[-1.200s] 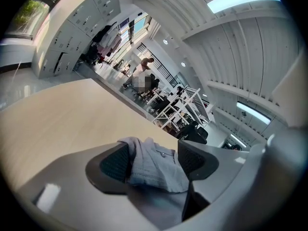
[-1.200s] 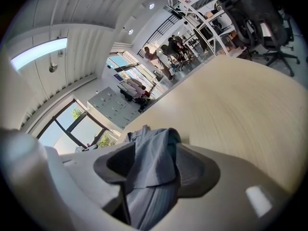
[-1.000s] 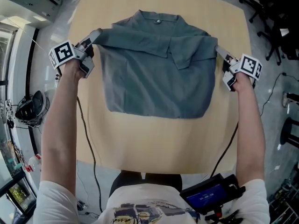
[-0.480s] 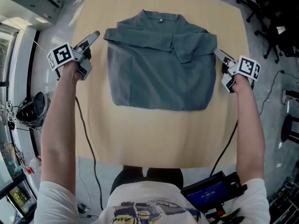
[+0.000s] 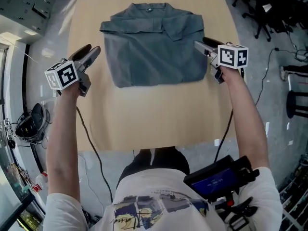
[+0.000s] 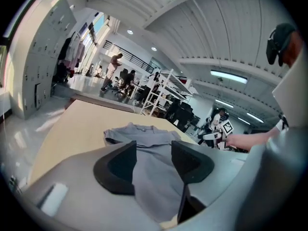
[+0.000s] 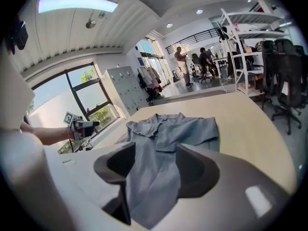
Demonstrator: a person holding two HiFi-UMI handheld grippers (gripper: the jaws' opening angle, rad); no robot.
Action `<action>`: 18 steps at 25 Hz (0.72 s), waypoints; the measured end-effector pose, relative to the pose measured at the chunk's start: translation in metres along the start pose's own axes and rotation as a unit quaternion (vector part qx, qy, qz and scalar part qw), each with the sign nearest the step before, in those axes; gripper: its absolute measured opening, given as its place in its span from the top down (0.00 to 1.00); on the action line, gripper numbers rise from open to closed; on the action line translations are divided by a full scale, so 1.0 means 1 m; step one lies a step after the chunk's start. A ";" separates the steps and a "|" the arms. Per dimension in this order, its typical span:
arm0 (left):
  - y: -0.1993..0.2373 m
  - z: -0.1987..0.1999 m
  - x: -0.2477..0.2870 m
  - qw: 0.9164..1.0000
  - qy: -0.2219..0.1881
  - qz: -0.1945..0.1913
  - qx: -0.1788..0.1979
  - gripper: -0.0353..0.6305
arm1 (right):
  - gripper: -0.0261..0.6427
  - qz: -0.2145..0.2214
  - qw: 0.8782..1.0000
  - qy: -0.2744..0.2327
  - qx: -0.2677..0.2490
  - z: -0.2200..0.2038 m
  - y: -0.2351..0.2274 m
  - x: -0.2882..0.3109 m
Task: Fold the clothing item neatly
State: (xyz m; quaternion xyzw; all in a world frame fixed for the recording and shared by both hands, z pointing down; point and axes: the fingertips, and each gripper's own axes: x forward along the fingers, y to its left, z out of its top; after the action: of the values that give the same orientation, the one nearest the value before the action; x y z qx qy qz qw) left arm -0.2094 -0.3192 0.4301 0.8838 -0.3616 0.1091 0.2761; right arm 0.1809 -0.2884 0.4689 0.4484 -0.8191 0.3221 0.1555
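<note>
A grey-blue collared shirt (image 5: 154, 47) lies flat on the tan table (image 5: 154, 114), collar at the far side, both sleeves folded in over the front. My left gripper (image 5: 94, 51) hovers left of the shirt, clear of its edge; its jaws are closing with nothing between them. In the left gripper view the shirt (image 6: 144, 141) lies beyond the jaws of that gripper (image 6: 153, 148). My right gripper (image 5: 199, 44) stands open just off the shirt's right edge. In the right gripper view the shirt (image 7: 168, 129) shows past the empty gripper (image 7: 155, 153).
Black office chairs (image 5: 269, 8) stand off the table's right side. A dark helmet-like object (image 5: 31, 121) and cables lie on the floor at left. A device with a blue screen (image 5: 219, 177) hangs at my waist. People and shelving (image 6: 159, 93) are far behind.
The left gripper let go of the shirt's left edge and drew back toward me. The right gripper also pulled off the right edge. The shirt's sides now lie slack and flat.
</note>
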 end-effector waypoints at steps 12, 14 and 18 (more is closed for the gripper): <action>-0.114 -0.076 -0.104 0.990 0.017 -0.017 0.139 0.94 | 0.74 -0.030 0.995 0.012 -0.097 -0.086 0.149 -0.073; -0.126 -0.088 -0.118 0.989 0.022 -0.021 0.142 0.94 | 0.81 -0.041 0.995 0.002 -0.094 -0.099 0.167 -0.086; -0.157 -0.106 -0.146 0.986 0.024 -0.042 0.157 0.94 | 0.91 -0.057 0.995 -0.019 -0.084 -0.125 0.201 -0.111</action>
State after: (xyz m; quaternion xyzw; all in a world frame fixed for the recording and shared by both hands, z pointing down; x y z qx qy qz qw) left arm -0.2034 -0.0826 0.3962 0.9277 -0.2962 0.1738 0.1466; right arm 0.0699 -0.0565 0.4241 0.4857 -0.8191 0.2341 0.1957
